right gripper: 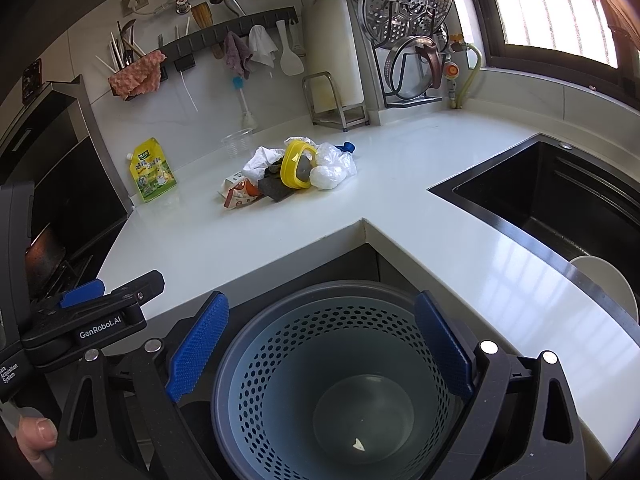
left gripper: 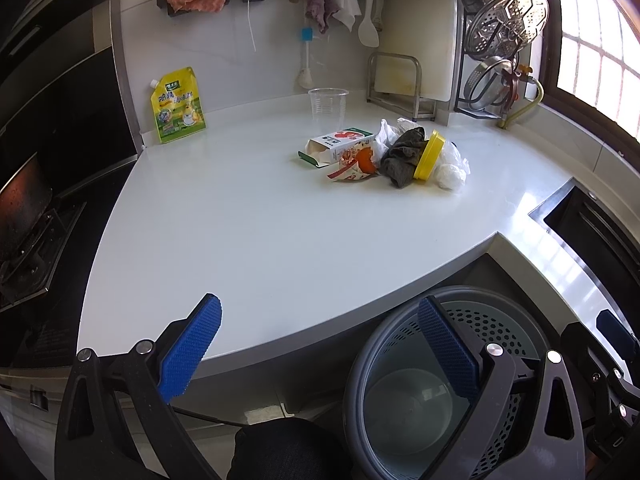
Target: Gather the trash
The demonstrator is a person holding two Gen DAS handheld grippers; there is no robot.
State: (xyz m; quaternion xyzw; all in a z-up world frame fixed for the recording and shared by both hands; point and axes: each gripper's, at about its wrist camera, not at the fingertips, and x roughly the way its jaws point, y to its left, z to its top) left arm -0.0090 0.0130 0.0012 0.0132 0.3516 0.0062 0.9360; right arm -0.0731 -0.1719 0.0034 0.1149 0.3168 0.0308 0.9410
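Both grippers hang off the near edge of the white counter, above the floor. Left gripper: jaws wide, nothing between them; its left pad lies over the counter's near edge, its right pad over the bin. Right gripper: jaws wide, nothing held, with the bin straddled in view between the blue pads. The bin is a grey perforated basket standing on the floor in the inside corner of the counter; only a small pale scrap shows on its bottom. The trash sits in one pile on the far middle of the counter, well apart from both grippers: an open carton on its side at the pile's left, a crumpled red-and-white wrapper touching it on the near side, a dark rag in the middle, a yellow lid tilted against the rag, and white plastic bags at the right. A clear cup stands upright just behind the pile. A yellow pouch stands far left against the wall, near the stove. A black sink is set into the counter at right, a white plate at its near end.
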